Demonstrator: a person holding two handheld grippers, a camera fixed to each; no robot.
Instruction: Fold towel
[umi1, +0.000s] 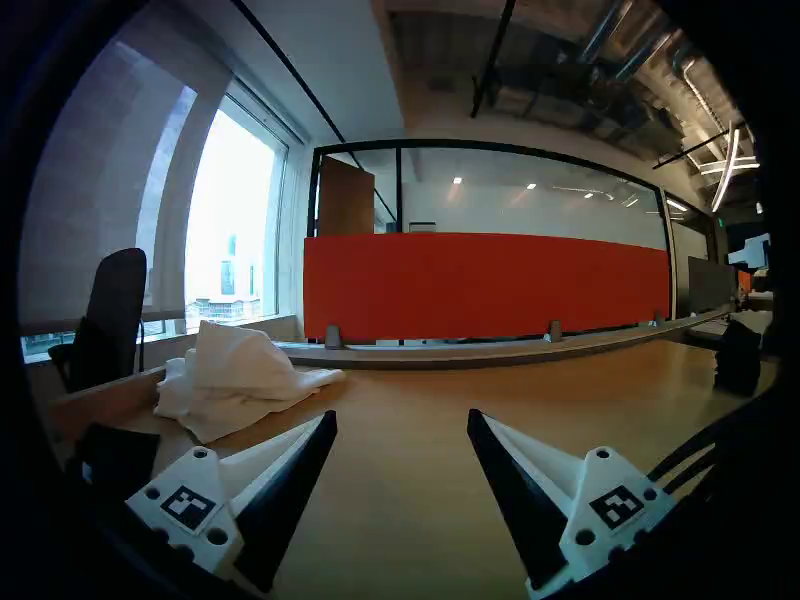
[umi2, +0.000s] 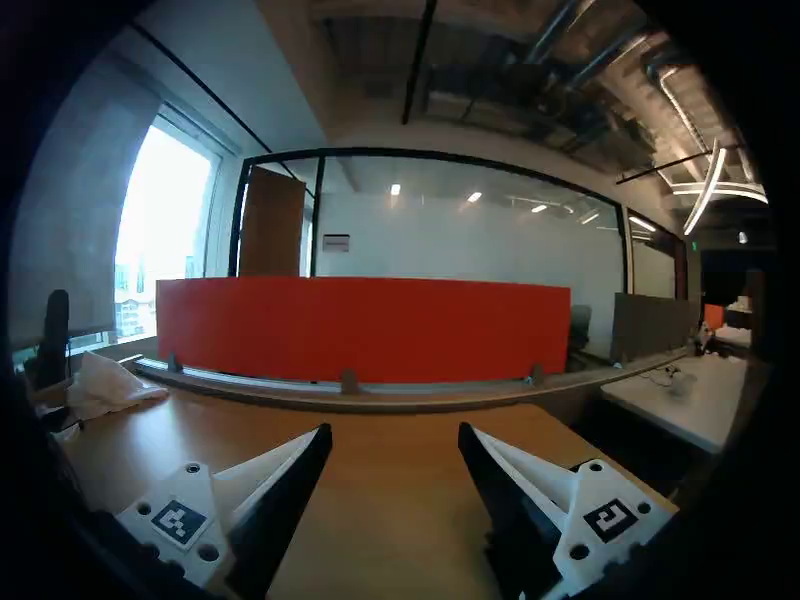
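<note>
The towel (umi1: 240, 375) was plain white against the warm honey-tan wood of the table (umi1: 420, 480), and the divider panel (umi1: 480, 285) behind them was a flat orange-red. The left gripper (umi1: 400, 415) and the right gripper (umi2: 393, 428) were both white-bodied with black inner finger faces, and they carried markers (umi1: 188, 505) printed in a blocky black-and-white square pattern. The chair (umi1: 105, 320) was black, the door (umi1: 345, 200) mid-brown, the neighbouring desk (umi2: 680, 395) white, and the partition (umi2: 650, 325) beyond it dull grey.
</note>
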